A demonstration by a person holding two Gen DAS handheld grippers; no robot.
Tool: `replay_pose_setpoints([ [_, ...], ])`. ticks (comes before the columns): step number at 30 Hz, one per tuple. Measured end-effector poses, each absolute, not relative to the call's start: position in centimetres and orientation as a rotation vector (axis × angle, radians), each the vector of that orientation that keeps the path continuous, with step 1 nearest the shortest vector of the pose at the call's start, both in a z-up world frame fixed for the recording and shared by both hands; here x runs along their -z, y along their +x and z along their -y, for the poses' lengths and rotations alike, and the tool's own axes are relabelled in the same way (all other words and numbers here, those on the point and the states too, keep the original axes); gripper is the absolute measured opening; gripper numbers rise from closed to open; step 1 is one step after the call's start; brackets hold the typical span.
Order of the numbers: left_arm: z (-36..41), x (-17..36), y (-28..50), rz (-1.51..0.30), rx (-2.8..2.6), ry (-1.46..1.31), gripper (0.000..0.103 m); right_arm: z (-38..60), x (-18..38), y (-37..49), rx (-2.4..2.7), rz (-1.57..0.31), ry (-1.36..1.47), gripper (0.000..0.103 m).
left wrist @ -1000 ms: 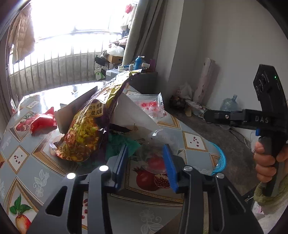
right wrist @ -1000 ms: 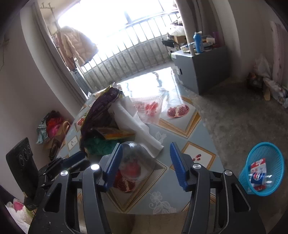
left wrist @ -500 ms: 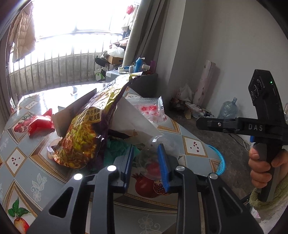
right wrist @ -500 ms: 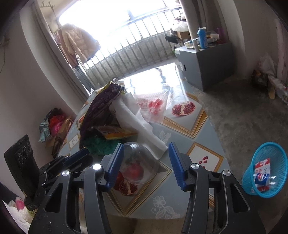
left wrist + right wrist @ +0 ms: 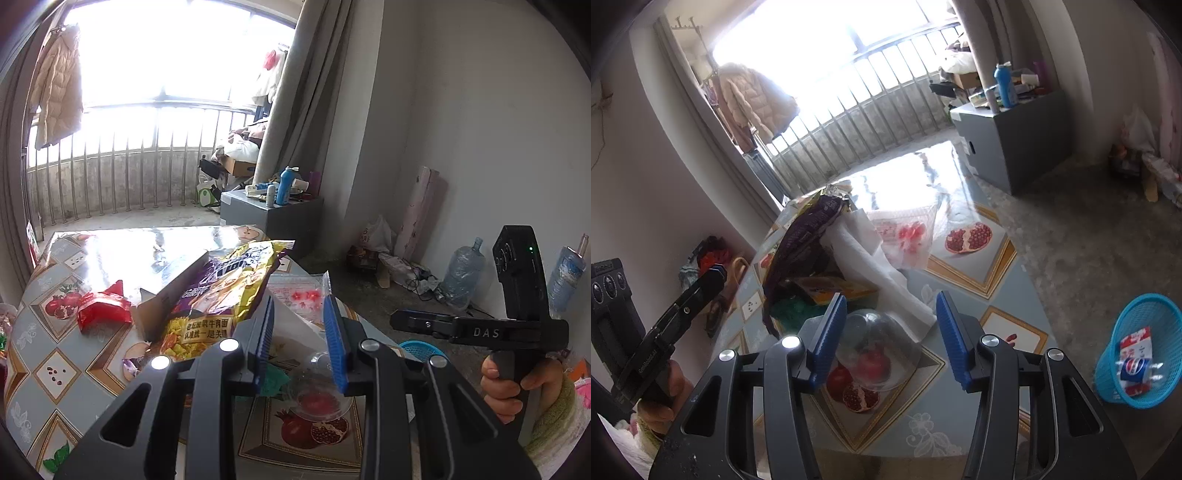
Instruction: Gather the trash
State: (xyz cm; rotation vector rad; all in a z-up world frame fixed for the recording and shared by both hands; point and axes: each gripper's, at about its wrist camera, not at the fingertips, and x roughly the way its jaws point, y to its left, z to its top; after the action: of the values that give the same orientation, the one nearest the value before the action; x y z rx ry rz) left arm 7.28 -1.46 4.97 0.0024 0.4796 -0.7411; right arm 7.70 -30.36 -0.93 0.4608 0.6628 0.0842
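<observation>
A clear plastic dome lid (image 5: 877,349) lies on the table's near end, also in the left wrist view (image 5: 319,391). Behind it lie a yellow and purple noodle bag (image 5: 221,299), white paper (image 5: 871,266), a clear bag with red print (image 5: 908,236), green wrapping (image 5: 790,308) and a red wrapper (image 5: 101,314). My left gripper (image 5: 301,343) is open and empty, raised above the table. My right gripper (image 5: 890,341) is open and empty, hovering above the dome lid. A blue trash basket (image 5: 1141,350) with a bottle stands on the floor at right.
The table (image 5: 960,406) has a pomegranate-pattern cloth. A grey cabinet (image 5: 1015,133) with bottles stands by the balcony railing. Water jugs (image 5: 461,271) and bags lie along the right wall. The floor between table and basket is bare concrete.
My left gripper narrowed, then opened wider again, and rose and tilted up away from the dome lid. My right gripper stayed open and drew back a little.
</observation>
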Motion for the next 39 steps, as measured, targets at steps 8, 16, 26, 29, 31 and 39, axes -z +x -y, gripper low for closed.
replay_pose_setpoints([
  [8, -1.1, -5.3, 7.7, -0.473, 0.654, -0.021, 0.027, 29.9, 0.1, 7.7, -0.113, -0.645, 0.48, 0.048],
  [16, -4.8, -5.0, 9.1, -0.511, 0.561, -0.075, 0.043, 28.6, -0.8, 8.5, -0.156, -0.636, 0.497, 0.048],
  [26, -7.0, -5.0, 10.2, -0.518, 0.527, -0.12, 0.046, 27.4, -1.9, 9.4, -0.199, -0.628, 0.518, 0.048],
  [29, -7.2, -5.0, 9.7, -0.52, 0.557, -0.142, 0.046, 27.1, -1.7, 9.5, -0.194, -0.629, 0.51, 0.048],
  [31, -6.8, -4.9, 9.1, -0.516, 0.596, -0.139, 0.046, 26.9, -1.3, 9.6, -0.186, -0.641, 0.502, 0.048],
  [39, -3.2, -3.7, 6.0, -0.554, 0.771, -0.085, 0.046, 27.5, 1.1, 8.9, -0.133, -0.71, 0.475, 0.048],
])
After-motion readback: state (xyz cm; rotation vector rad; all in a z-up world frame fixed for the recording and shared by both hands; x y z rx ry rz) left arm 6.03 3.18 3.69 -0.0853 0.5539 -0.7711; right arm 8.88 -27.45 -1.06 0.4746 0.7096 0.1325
